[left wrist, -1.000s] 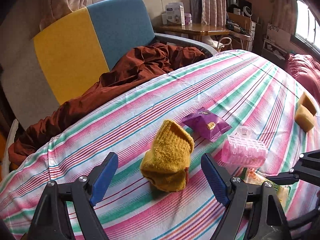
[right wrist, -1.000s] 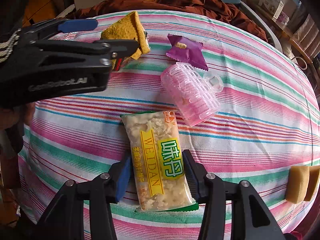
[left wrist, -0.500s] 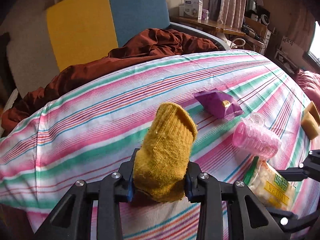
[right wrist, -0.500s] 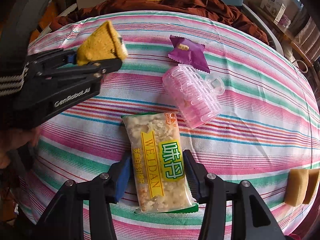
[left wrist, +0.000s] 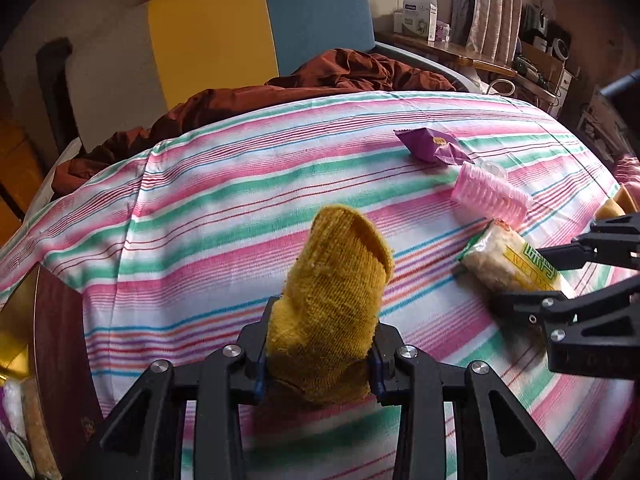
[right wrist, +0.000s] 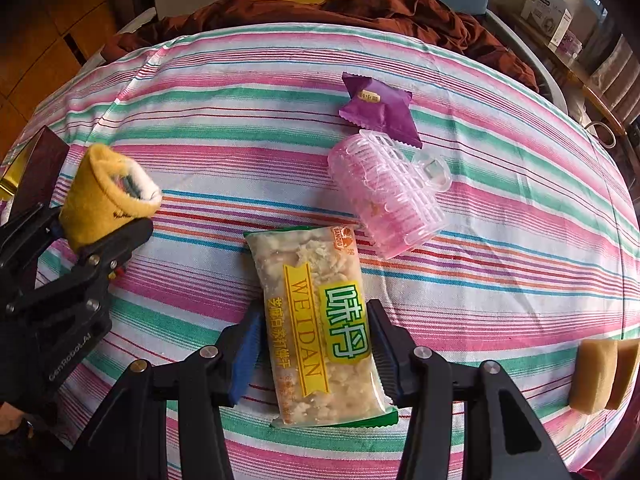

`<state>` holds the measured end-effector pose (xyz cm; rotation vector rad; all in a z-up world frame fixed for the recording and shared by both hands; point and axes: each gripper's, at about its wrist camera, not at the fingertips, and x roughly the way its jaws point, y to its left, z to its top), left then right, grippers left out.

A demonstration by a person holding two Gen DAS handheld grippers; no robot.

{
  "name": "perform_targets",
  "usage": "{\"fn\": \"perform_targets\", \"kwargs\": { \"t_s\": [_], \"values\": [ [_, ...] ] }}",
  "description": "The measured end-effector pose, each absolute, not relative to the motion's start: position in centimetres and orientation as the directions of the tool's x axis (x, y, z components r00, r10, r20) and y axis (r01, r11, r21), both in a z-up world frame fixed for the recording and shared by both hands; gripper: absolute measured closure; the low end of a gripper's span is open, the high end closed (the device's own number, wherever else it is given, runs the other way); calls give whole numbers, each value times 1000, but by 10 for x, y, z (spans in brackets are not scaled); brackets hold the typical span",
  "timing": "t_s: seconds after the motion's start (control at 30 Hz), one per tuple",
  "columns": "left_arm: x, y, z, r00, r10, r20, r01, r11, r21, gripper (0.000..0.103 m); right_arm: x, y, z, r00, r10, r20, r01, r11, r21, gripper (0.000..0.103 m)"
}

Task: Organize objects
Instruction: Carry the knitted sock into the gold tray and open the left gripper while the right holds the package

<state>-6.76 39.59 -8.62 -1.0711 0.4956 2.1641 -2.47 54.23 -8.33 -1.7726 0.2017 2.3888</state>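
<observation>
A striped cloth [right wrist: 280,92] covered the surface. My left gripper [left wrist: 318,364] clenched a yellow sock [left wrist: 332,300] left of the snack packet [right wrist: 320,320], which my right gripper [right wrist: 316,344] grasped; a pink roller [right wrist: 384,196] lay just beyond it.

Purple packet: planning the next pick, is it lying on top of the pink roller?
No, the purple packet lies on the striped cloth beside the pink roller.

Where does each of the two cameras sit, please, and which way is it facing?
Left wrist: on the left gripper, looking forward and down across the striped bed at the chair; its fingers clamp the yellow sock.
Right wrist: on the right gripper, looking steeply down; its fingers clamp the snack pack.
Shared: sock, pack, pink roller, purple sachet, each other's gripper.
</observation>
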Motion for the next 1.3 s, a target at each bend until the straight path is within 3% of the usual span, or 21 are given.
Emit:
{"fn": "perform_targets", "kwargs": {
  "t_s": [0.83, 1.3],
  "values": [
    [-13, 354, -80, -442, 420, -793, -727, -685, 43, 66, -32, 528, -86, -312, 0, -950, -130, -991, 43, 54],
    [16, 287, -12, -478, 551, -684, -722, -690, -51, 66, -35, 521, -87, -321, 24, -947, -117, -993, 15, 54]
  ]
}}
